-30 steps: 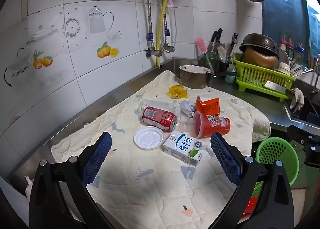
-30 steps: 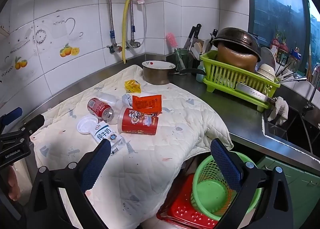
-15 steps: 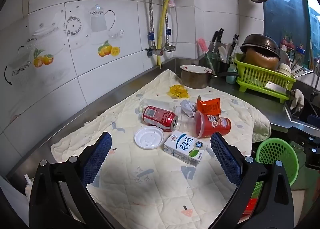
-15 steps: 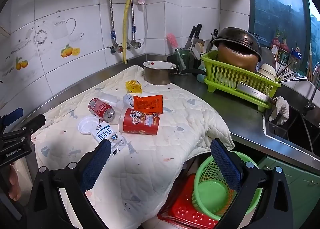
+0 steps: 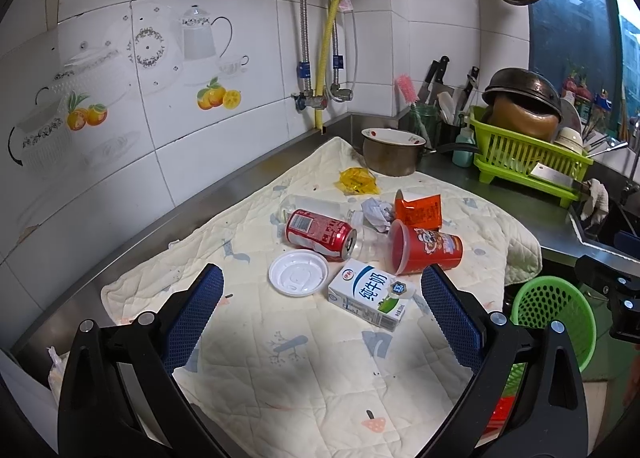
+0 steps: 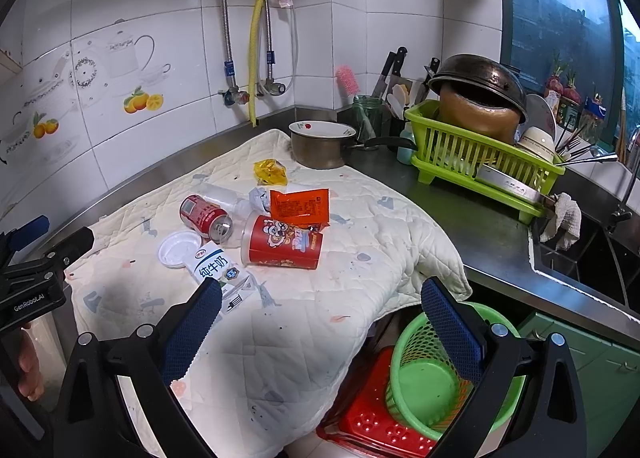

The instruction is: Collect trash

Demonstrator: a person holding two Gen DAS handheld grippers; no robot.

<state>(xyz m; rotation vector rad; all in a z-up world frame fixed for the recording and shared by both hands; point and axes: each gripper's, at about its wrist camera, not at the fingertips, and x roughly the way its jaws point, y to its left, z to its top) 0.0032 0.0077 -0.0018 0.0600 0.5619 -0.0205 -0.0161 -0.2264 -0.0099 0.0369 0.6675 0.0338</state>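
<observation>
Trash lies uncollected on the quilted cloth [image 5: 304,358] that covers the counter, so the task looks barely begun, if begun at all. Clustered near the middle of the cloth are a red soda can [image 5: 320,234] on its side, a white plastic lid [image 5: 298,278] just in front of it, a milk carton [image 5: 370,298] lying flat beside the lid, a red paper cup [image 5: 426,252] tipped over, an orange packet [image 5: 418,210] behind the cup, a crumpled grey scrap [image 5: 378,212], a clear plastic bottle [image 5: 316,204] half hidden behind the can, and a yellow wrapper [image 5: 358,182] farther back near the metal pot [image 5: 390,154]. The green basket [image 6: 424,378], which is the likely bin, sits below the counter edge on a red tray [image 6: 372,422], and what shows of its inside holds nothing. The left gripper [image 5: 322,304] hangs above the near part of the cloth with its jaws spread wide and nothing between them; the carton and lid are the nearest pieces ahead of it. The right gripper [image 6: 322,316] is likewise wide open and empty, hovering over the cloth's hanging edge and the basket. Every visible piece remains to be picked up and dropped in the basket, eight or so items by this count.
</observation>
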